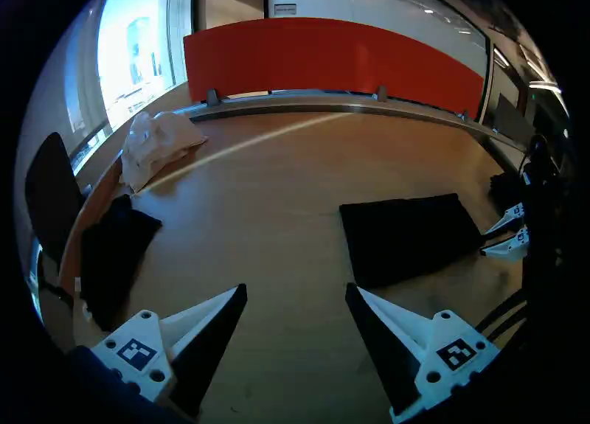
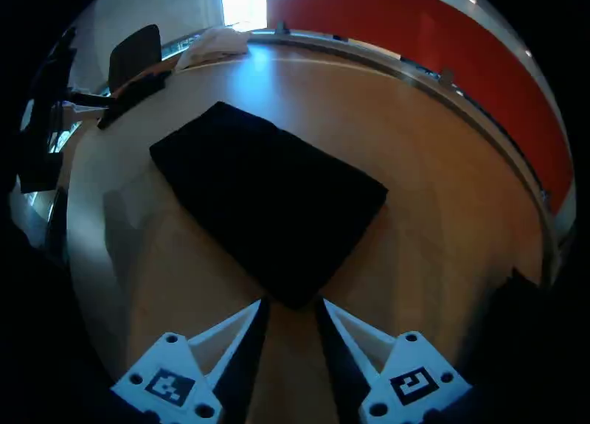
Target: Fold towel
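- The wooden tabletop (image 1: 280, 203) carries everything. A red partition (image 1: 332, 55) stands along its far edge.
- The towel (image 2: 273, 195) is black and lies flat as a folded rectangle on the right half of the tabletop, away from every edge.
- A dark cloth (image 1: 110, 254) hangs over the left edge of the tabletop, with a dark chair (image 1: 48, 195) just beyond that edge.
- A white cloth (image 1: 155, 144) lies crumpled near the far left corner.
- The left claw (image 1: 295, 291) is spread wide with nothing between its fingers. It is over bare wood near the front edge, and the towel lies ahead of it and off to its right, apart from it.
- The right claw (image 2: 291, 304) has only a narrow gap between its fingers. The towel's nearest corner points into that gap right at the fingertips. Bare wood shows between the fingers, so they are not pressing on the cloth.
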The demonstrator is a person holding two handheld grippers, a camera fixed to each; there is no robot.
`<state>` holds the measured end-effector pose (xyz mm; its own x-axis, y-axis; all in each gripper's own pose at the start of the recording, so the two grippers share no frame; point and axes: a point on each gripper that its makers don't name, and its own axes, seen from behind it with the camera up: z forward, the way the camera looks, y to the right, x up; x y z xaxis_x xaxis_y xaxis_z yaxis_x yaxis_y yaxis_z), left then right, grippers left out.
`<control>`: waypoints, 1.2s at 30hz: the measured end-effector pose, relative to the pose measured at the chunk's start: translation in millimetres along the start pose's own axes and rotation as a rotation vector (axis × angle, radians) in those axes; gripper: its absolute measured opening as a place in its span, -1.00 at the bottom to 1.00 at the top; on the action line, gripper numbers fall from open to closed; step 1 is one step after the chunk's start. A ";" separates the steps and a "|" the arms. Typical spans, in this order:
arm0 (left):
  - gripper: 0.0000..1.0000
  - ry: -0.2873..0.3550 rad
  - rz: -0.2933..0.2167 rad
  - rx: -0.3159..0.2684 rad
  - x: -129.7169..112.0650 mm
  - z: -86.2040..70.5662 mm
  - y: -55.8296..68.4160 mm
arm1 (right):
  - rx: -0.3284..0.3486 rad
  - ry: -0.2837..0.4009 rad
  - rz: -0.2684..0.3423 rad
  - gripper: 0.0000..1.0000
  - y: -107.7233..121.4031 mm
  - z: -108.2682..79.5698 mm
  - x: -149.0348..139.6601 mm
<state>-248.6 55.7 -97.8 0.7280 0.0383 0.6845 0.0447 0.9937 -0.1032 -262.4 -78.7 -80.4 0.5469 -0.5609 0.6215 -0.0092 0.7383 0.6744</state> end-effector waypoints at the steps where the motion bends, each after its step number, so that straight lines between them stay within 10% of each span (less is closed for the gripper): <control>1: 0.99 0.000 -0.001 0.000 -0.4 -0.2 -0.2 | -0.002 0.000 -0.002 -0.29 0.3 0.0 -0.2; 9: 0.99 -0.004 -0.001 0.002 -3.8 -1.2 -1.3 | -0.015 0.004 -0.017 -0.82 1.4 -1.3 0.5; 36: 1.00 0.007 0.001 0.004 2.7 -0.2 -2.7 | -0.104 0.171 -0.056 -0.83 16.0 -51.9 67.4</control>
<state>-246.6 53.1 -95.8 0.7326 0.0390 0.6796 0.0411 0.9940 -0.1012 -182.3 -85.3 -48.4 0.6786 -0.5370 0.5012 0.1070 0.7473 0.6558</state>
